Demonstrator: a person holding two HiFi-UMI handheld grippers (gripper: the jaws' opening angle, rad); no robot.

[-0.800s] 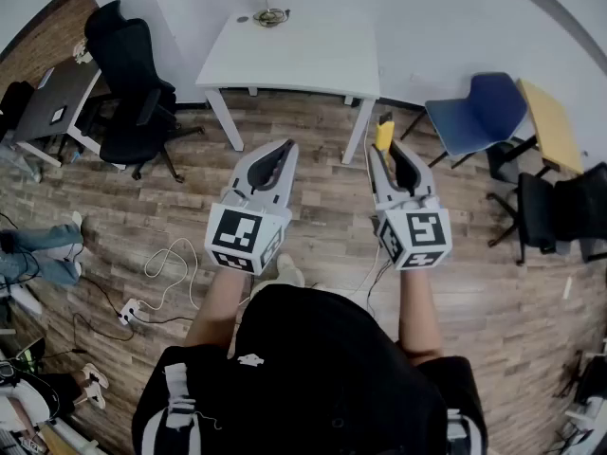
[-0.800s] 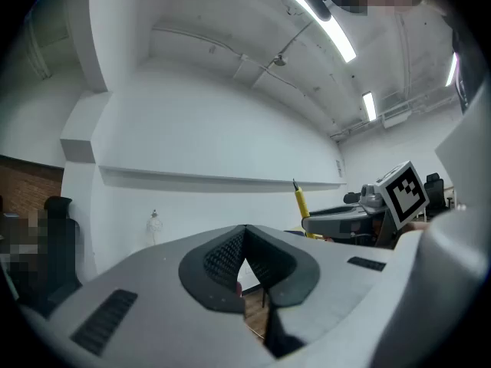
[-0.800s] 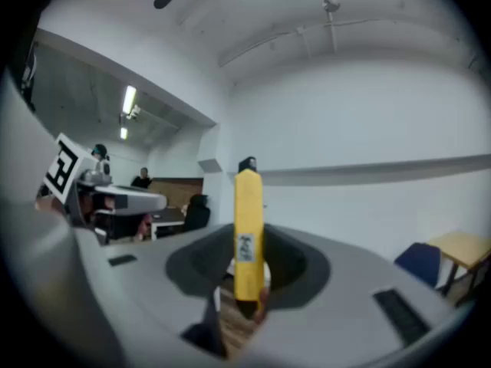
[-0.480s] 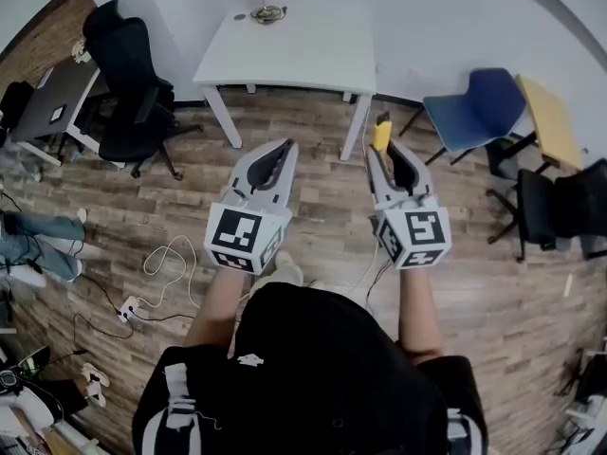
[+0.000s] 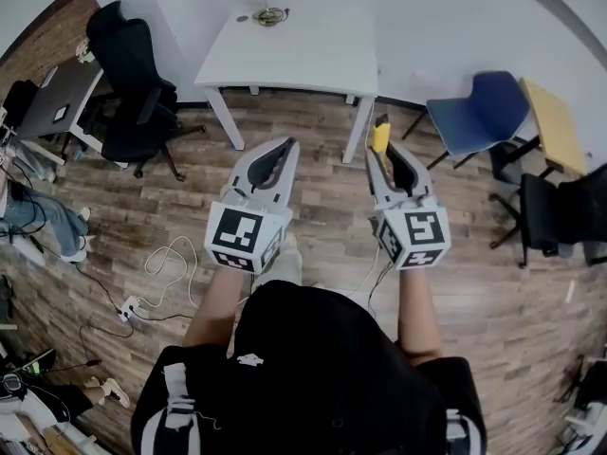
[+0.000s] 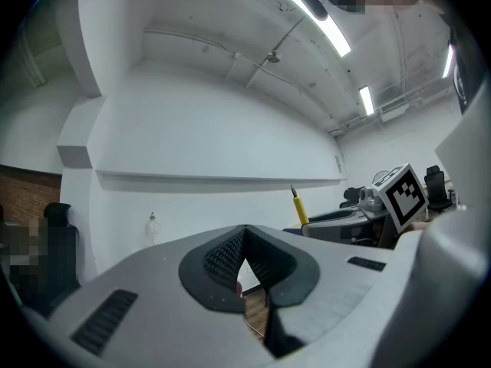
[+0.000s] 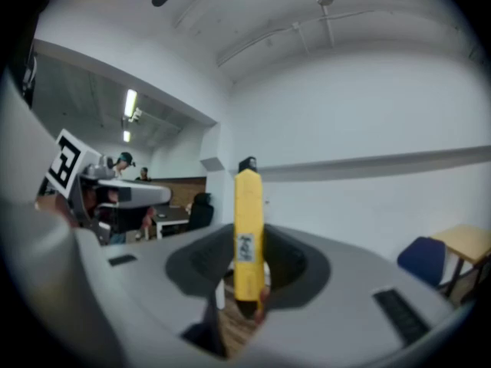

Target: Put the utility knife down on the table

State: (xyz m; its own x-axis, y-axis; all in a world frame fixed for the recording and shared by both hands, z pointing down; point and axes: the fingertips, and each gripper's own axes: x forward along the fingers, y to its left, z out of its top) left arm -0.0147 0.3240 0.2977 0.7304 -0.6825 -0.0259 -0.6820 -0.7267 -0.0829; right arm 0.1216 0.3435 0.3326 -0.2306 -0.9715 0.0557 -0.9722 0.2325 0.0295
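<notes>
The yellow utility knife (image 5: pixel 381 136) stands upright between the jaws of my right gripper (image 5: pixel 387 152), which is shut on its lower part. In the right gripper view the knife (image 7: pixel 247 232) rises from the right gripper (image 7: pixel 247 286), its dark tip on top. My left gripper (image 5: pixel 283 148) is held level beside it, shut with nothing in it; in the left gripper view its pads (image 6: pixel 230 255) meet at the tip. The white table (image 5: pixel 303 60) stands ahead of both grippers, apart from them. The knife (image 6: pixel 299 207) also shows in the left gripper view.
A small round object (image 5: pixel 270 13) sits at the table's far edge. A black office chair (image 5: pixel 133 83) stands left of the table, a blue chair (image 5: pixel 482 112) and a yellow desk (image 5: pixel 550 121) to the right. A white cable (image 5: pixel 163 265) lies on the wood floor. A person's legs (image 5: pixel 38 218) are at the left.
Both grippers keep their place, and the knife stays in the right one. The person's legs at the left edge have shifted up the head view.
</notes>
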